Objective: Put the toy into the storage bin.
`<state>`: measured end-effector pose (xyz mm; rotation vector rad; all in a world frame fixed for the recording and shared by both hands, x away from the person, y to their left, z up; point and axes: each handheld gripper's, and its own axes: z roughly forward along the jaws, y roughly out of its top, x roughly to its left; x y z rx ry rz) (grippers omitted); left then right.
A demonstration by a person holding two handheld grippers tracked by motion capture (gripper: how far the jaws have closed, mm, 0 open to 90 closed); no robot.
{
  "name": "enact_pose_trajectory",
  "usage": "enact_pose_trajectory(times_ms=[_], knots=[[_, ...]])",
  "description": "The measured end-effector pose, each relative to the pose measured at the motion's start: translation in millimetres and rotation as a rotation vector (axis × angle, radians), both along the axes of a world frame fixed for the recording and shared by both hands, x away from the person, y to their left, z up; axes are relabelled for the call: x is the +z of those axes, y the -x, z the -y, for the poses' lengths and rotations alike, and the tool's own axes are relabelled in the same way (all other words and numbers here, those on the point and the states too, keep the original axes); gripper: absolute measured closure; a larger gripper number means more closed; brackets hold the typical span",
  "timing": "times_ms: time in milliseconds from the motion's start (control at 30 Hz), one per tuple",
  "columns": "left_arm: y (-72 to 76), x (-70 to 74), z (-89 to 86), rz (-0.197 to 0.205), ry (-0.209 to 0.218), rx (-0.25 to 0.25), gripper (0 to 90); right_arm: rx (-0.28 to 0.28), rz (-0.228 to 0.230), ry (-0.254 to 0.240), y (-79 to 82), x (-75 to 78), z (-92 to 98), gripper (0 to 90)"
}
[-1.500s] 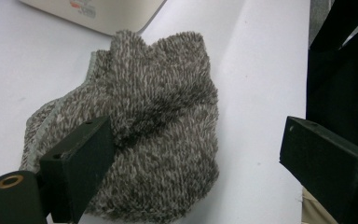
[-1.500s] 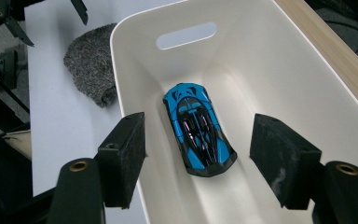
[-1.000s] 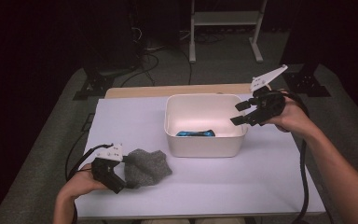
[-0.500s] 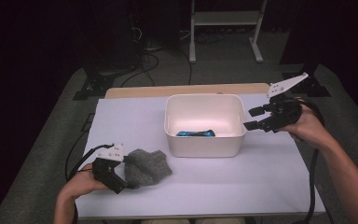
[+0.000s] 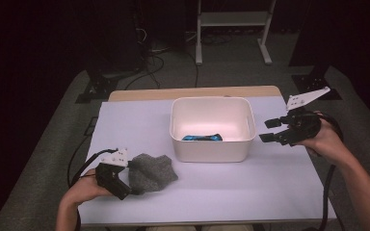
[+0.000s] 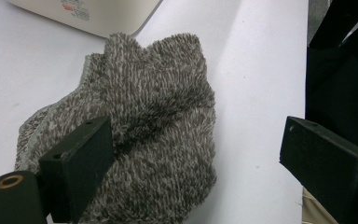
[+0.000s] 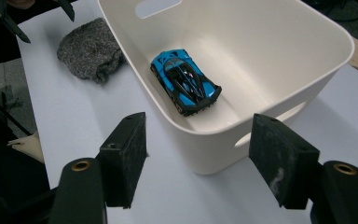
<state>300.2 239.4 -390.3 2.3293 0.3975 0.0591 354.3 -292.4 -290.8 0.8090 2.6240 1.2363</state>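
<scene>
your right gripper (image 5: 270,130) just right of the white bin (image 5: 243,149), jaws spread and empty, blue toy car (image 7: 185,80) inside the bin, your left gripper (image 5: 125,180) near the bin's front-left, jaws spread at the grey cloth (image 5: 151,172)

You can make out a small printed label (image 6: 77,11) with red and dark marks on the outer wall of the white tub (image 6: 93,16) in the left gripper view, but its print is too small to read.

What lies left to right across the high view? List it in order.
Left hand-held gripper → grey knitted cloth → white bin holding the blue toy car → right hand-held gripper.
</scene>
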Motion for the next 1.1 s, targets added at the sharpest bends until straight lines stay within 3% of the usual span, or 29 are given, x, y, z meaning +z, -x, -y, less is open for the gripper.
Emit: enact_pose_trajectory(times_ms=[567, 1100], knots=[[1.0, 0.2, 0.5, 0.003, 0.001, 0.005, 8.9, -0.043, -0.03, -0.022, 13.8, -31.4, 17.1, 35.1], [1.8, 2.9, -1.3, 0.019, 0.01, 0.015, 8.9, -0.052, -0.061, -0.033, 25.5, -62.2, 20.4, 35.0]])
